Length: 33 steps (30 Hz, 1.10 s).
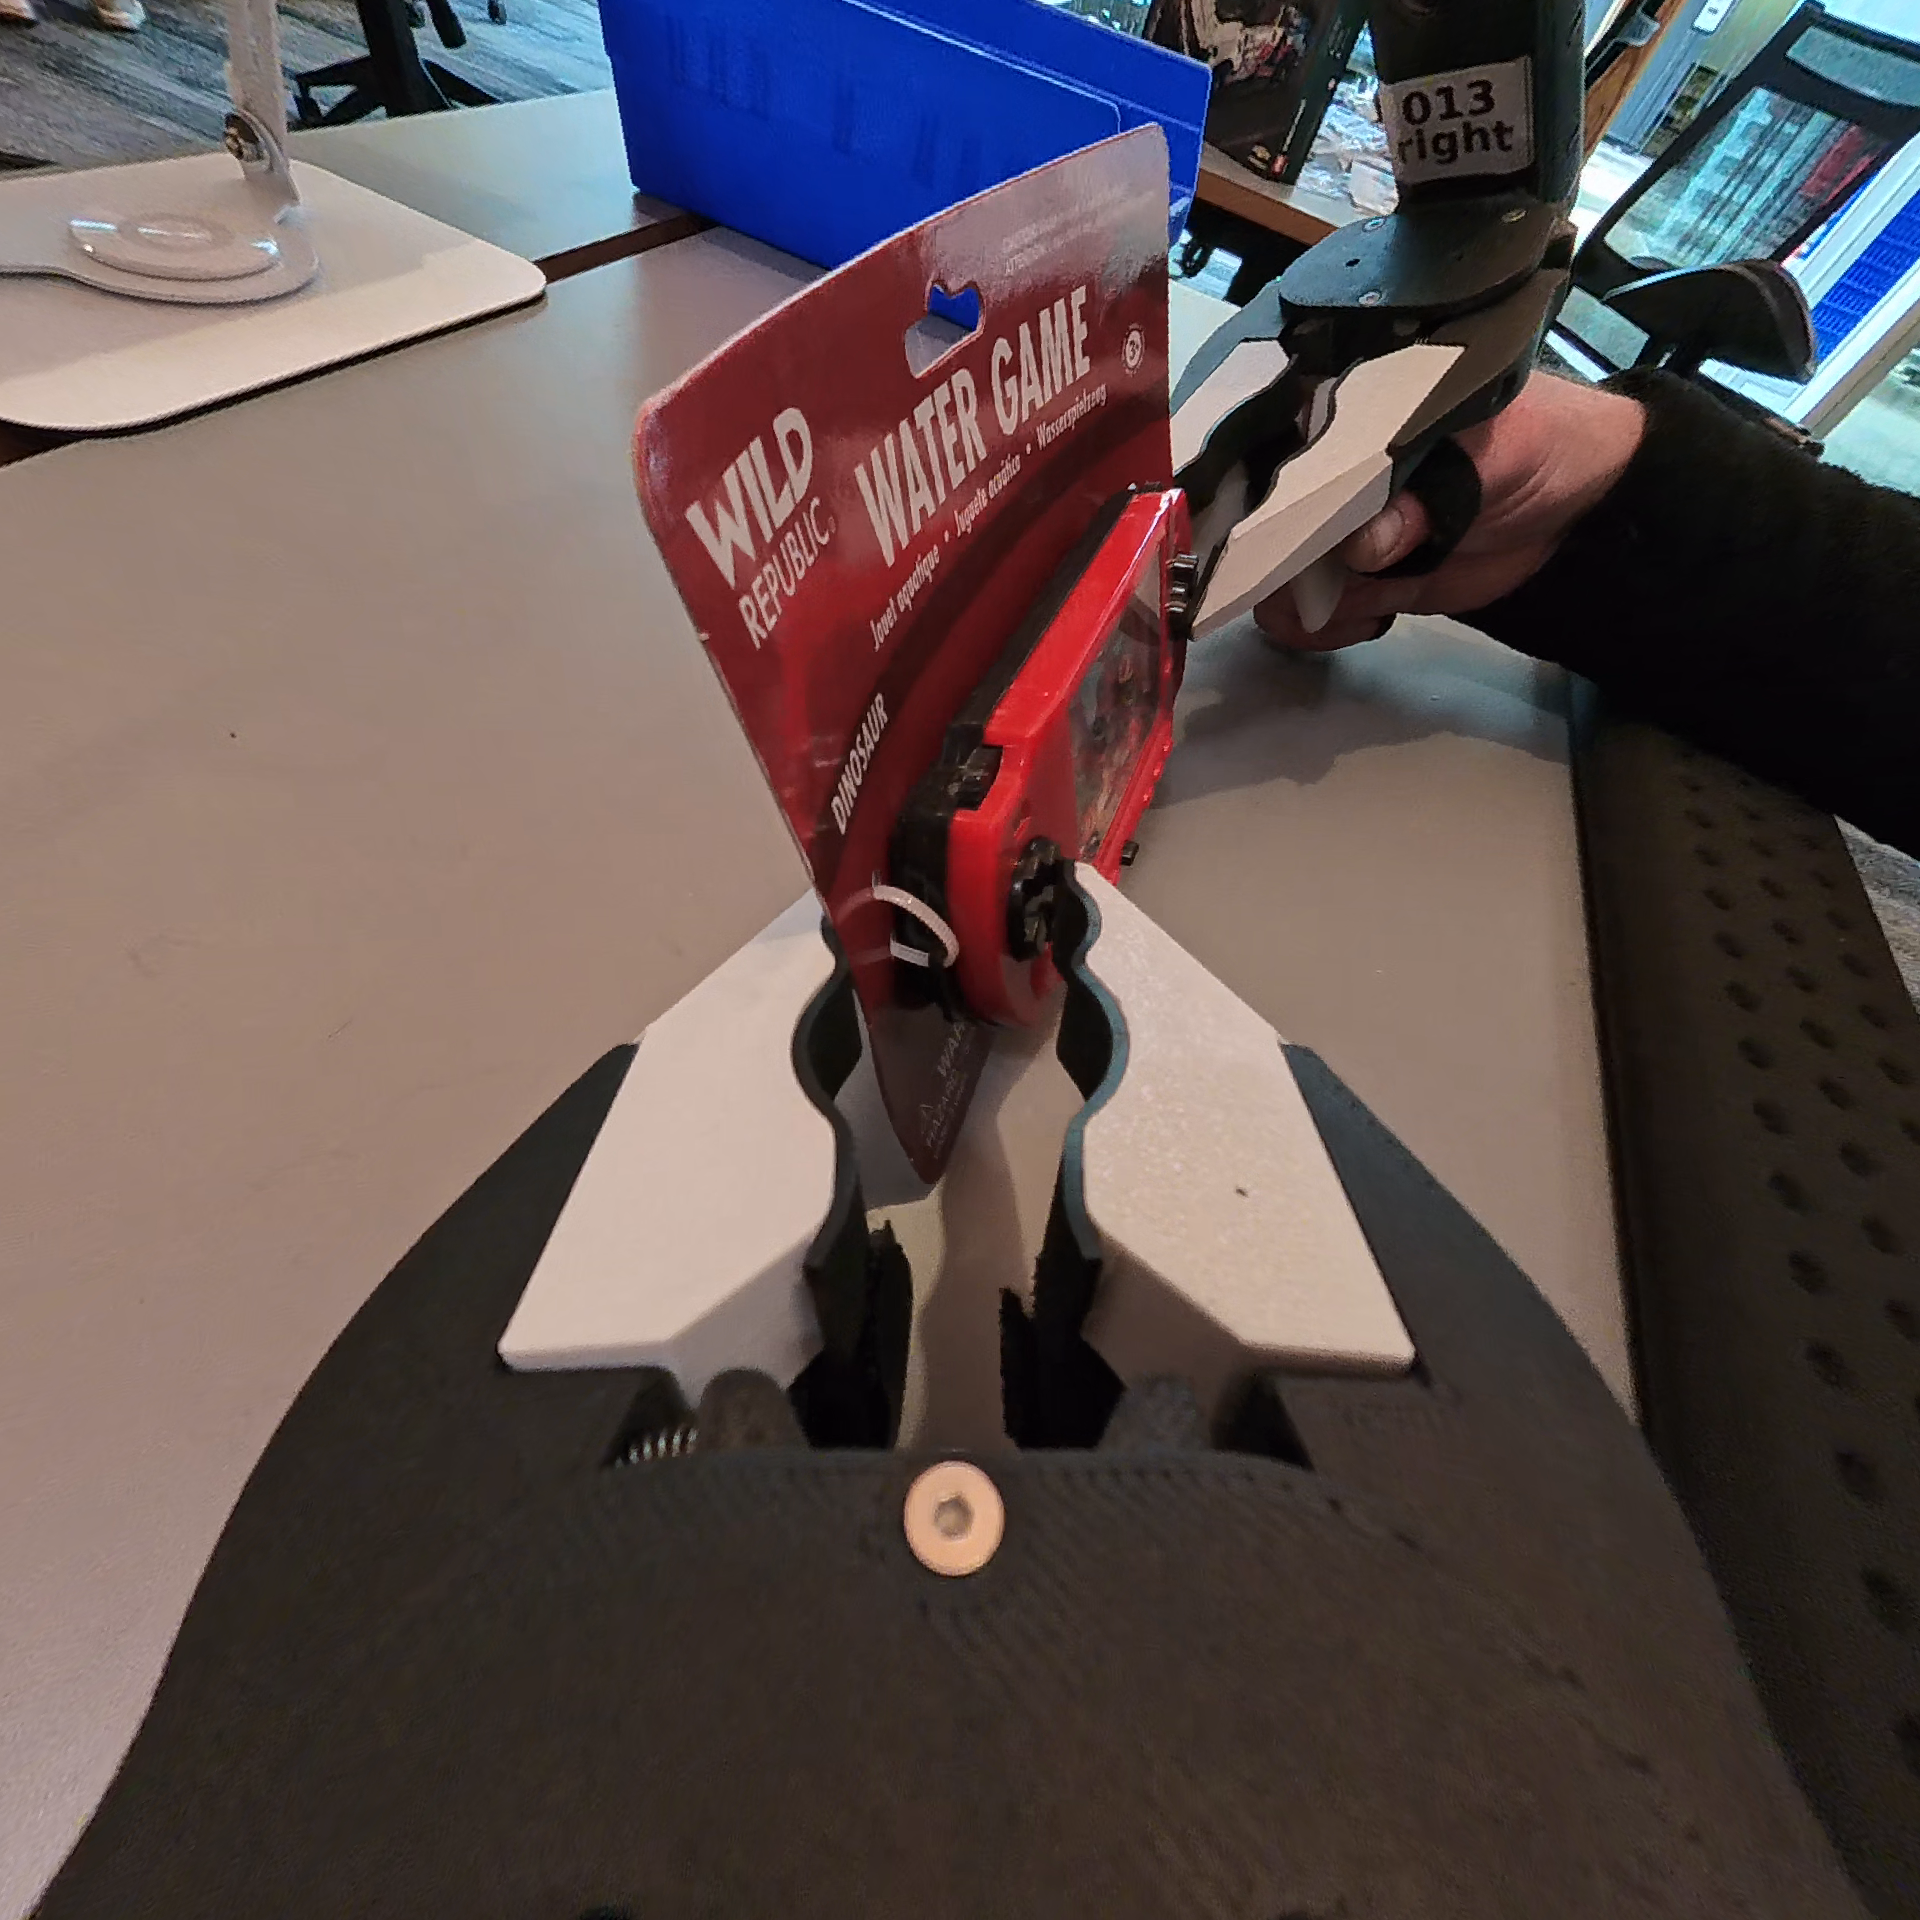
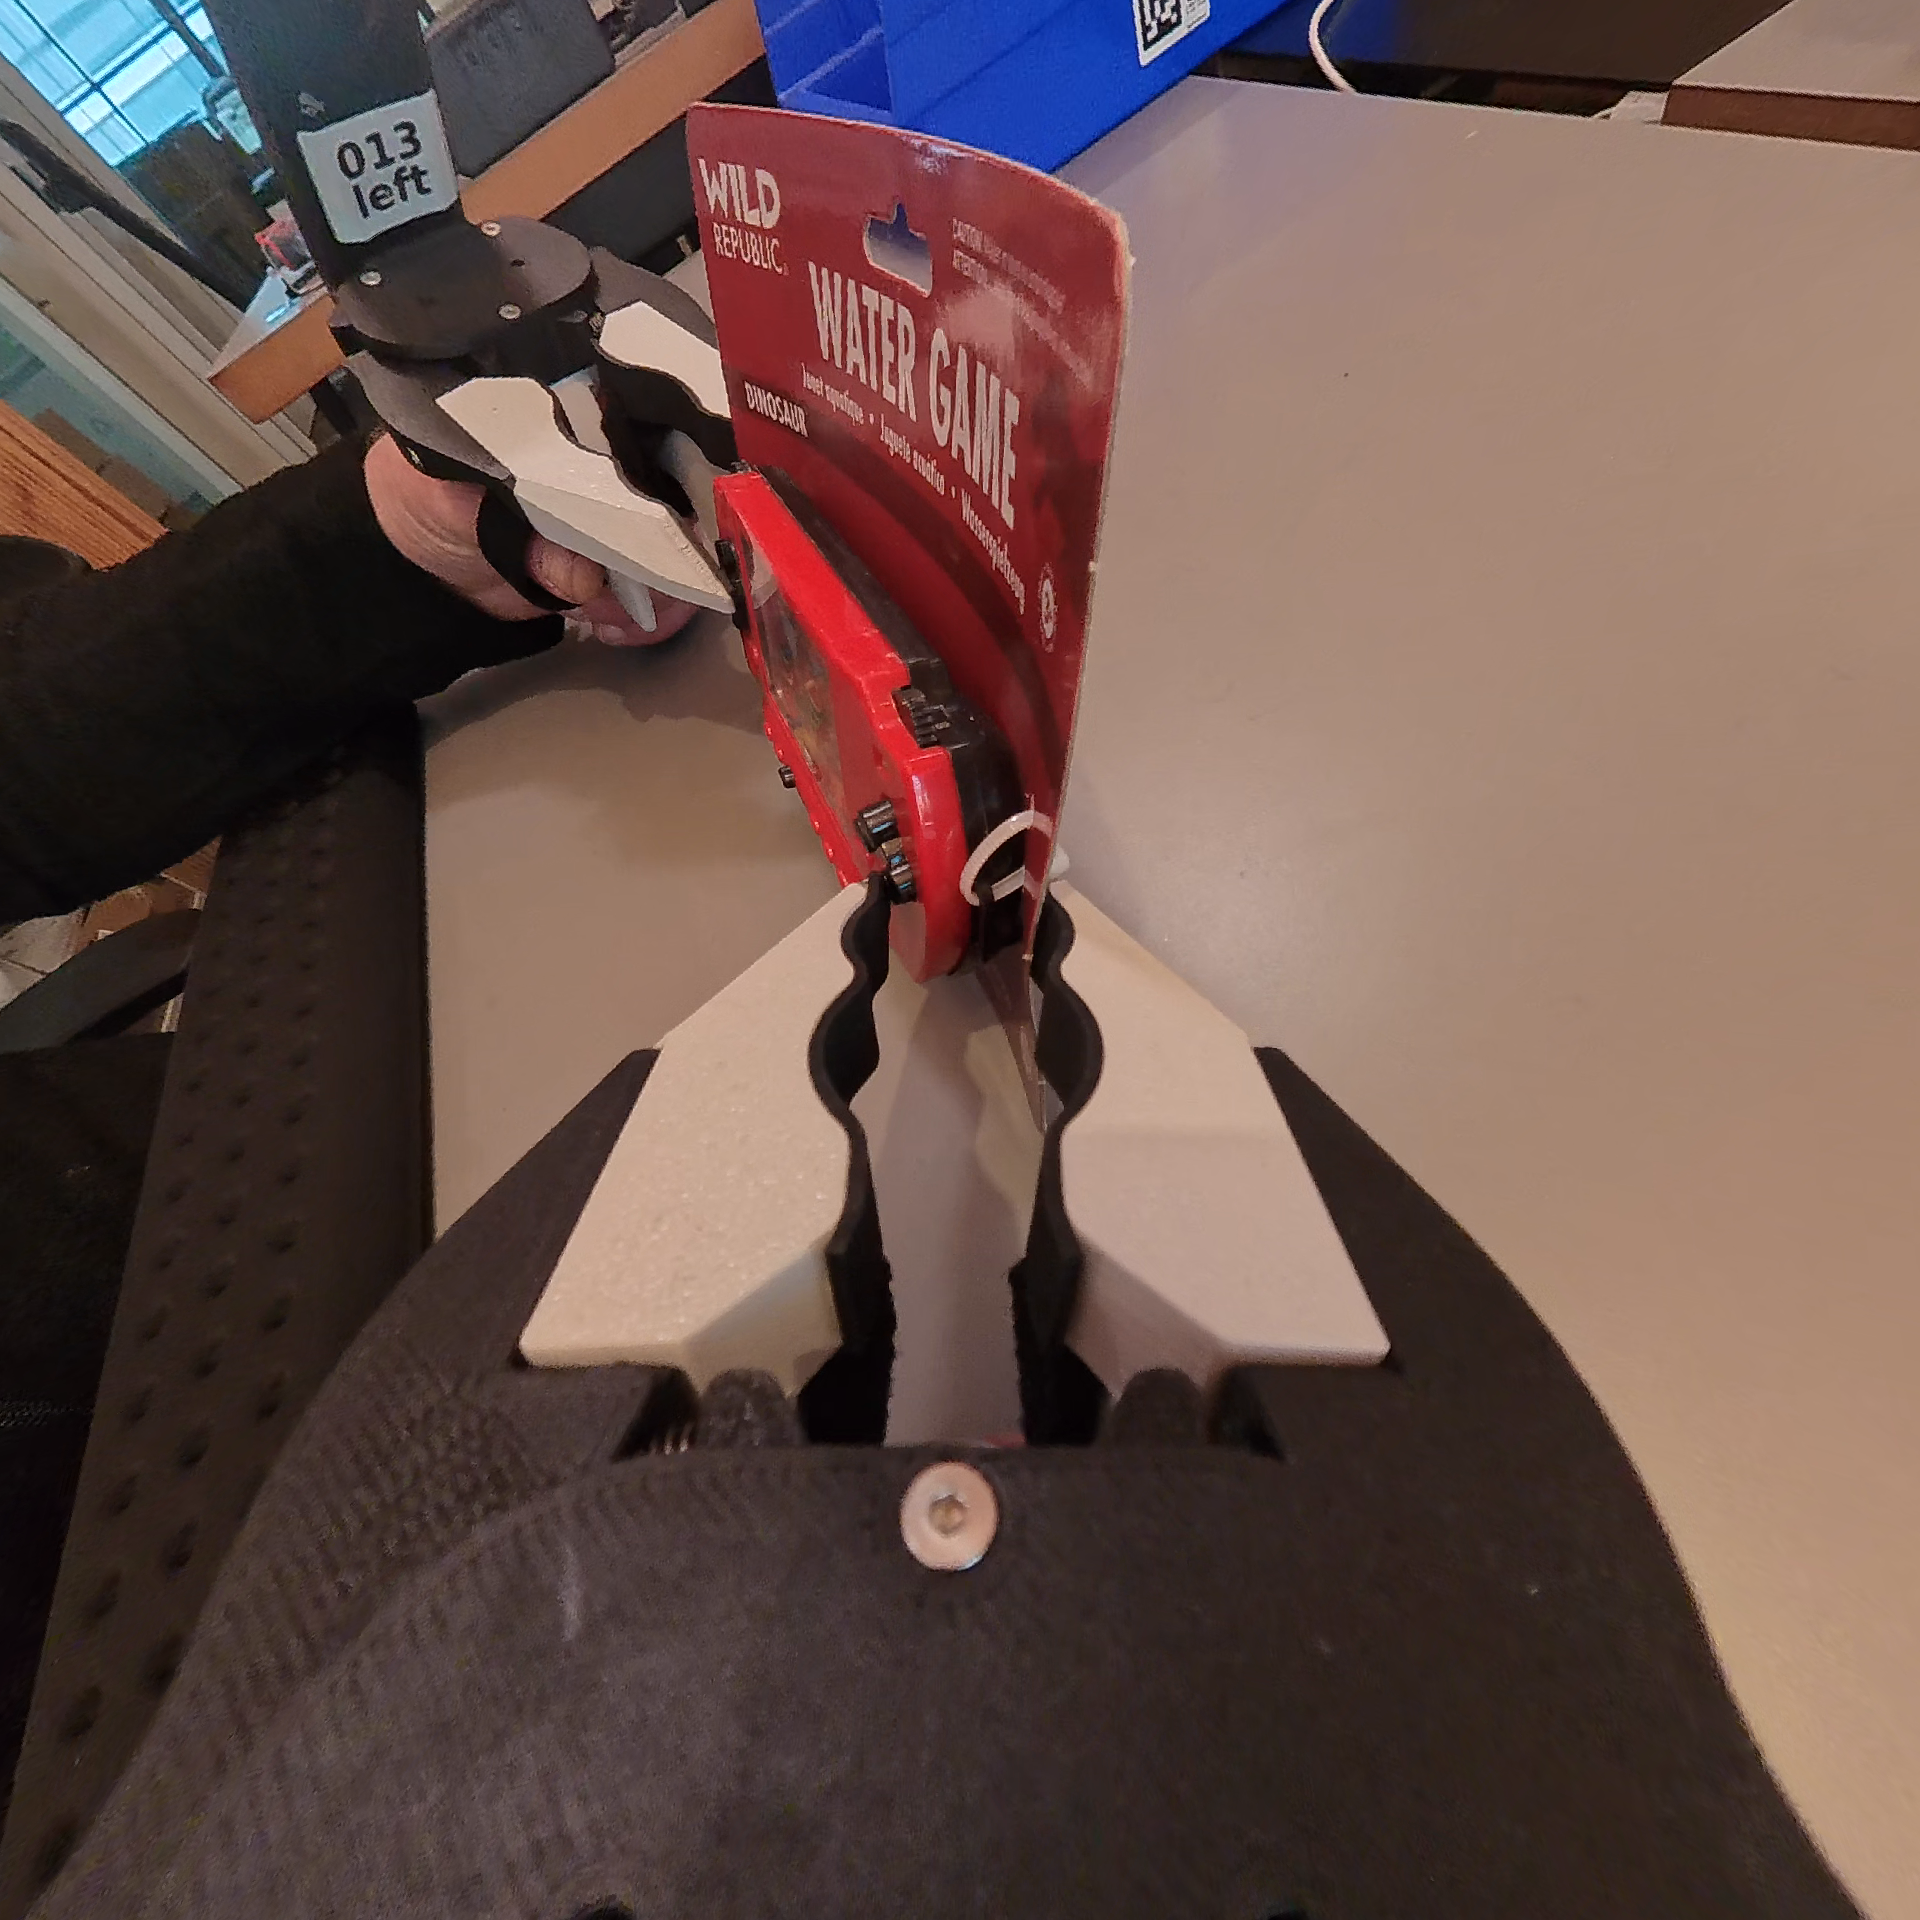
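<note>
Fingers: left gripper and right gripper each pinch one end of the toy package.
Count: one package, two grippers, one blue bin.
Left view only: white stand base at 10 o'clock.
Look: red card, red handheld game, upright above grey table.

My grippers are black printed shells with white wedge fingers, wavy black pads, one silver screw at six o'clock; black sleeve.
</note>
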Each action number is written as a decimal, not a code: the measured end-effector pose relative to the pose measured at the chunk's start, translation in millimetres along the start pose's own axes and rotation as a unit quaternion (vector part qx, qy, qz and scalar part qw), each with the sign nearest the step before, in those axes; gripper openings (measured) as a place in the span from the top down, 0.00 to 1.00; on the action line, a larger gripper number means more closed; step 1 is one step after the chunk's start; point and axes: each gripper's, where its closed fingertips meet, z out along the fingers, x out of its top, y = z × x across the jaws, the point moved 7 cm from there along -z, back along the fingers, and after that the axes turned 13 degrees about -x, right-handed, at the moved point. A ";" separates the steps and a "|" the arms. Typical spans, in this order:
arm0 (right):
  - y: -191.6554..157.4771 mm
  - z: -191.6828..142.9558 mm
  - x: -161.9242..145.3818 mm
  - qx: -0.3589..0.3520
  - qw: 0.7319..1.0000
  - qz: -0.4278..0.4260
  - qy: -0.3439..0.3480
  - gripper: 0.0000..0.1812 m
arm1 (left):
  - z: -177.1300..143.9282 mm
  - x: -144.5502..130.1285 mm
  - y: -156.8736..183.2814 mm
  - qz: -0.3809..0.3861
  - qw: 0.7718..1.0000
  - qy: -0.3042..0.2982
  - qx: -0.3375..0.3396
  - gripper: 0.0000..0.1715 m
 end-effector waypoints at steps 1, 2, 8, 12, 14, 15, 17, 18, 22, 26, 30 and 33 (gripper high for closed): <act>-0.1 0.1 0.1 -0.002 1.000 -0.002 0.000 0.87 | 0.4 0.0 -0.3 0.002 1.000 -0.001 0.005 0.81; -0.4 0.0 0.1 -0.002 1.000 -0.005 0.000 0.87 | 0.5 -0.2 -0.3 0.003 1.000 0.000 0.008 0.81; -0.7 -0.8 -0.6 0.000 1.000 -0.011 0.007 0.84 | -0.9 -0.8 2.4 -0.004 1.000 0.009 -0.008 0.79; -1.2 -1.8 -1.6 0.008 1.000 -0.013 0.010 0.83 | -1.1 -0.1 4.6 -0.008 1.000 0.008 -0.008 0.78; -1.6 -1.7 -1.6 0.010 1.000 -0.012 0.011 0.83 | -1.7 -0.6 3.8 -0.016 1.000 0.013 -0.014 0.78; -1.8 -1.4 -1.3 0.010 1.000 -0.012 0.012 0.83 | -1.9 -0.9 2.9 -0.021 1.000 0.016 -0.016 0.78; -2.1 -1.3 -0.5 0.009 1.000 -0.011 0.014 0.83 | -2.2 -0.9 1.5 -0.028 0.999 0.018 -0.017 0.79; -1.8 -1.1 0.1 0.007 1.000 -0.010 0.015 0.83 | -2.0 -0.9 1.2 -0.030 0.999 0.017 -0.017 0.80; -0.5 -1.1 0.7 0.007 1.000 -0.004 0.007 0.84 | 0.0 1.1 -1.9 -0.061 0.998 0.011 -0.024 0.82; 3.4 -0.4 0.5 0.002 1.000 0.005 0.002 0.84 | 3.3 4.0 -7.0 -0.082 0.996 -0.001 -0.026 0.83; 5.5 -0.4 -0.1 -0.004 1.000 0.014 0.004 0.81 | 4.8 5.8 -5.6 -0.068 0.998 -0.008 -0.016 0.82; 5.1 -2.4 1.1 0.005 1.000 0.025 0.012 0.80 | 3.4 5.9 -2.7 -0.052 0.998 -0.011 -0.024 0.80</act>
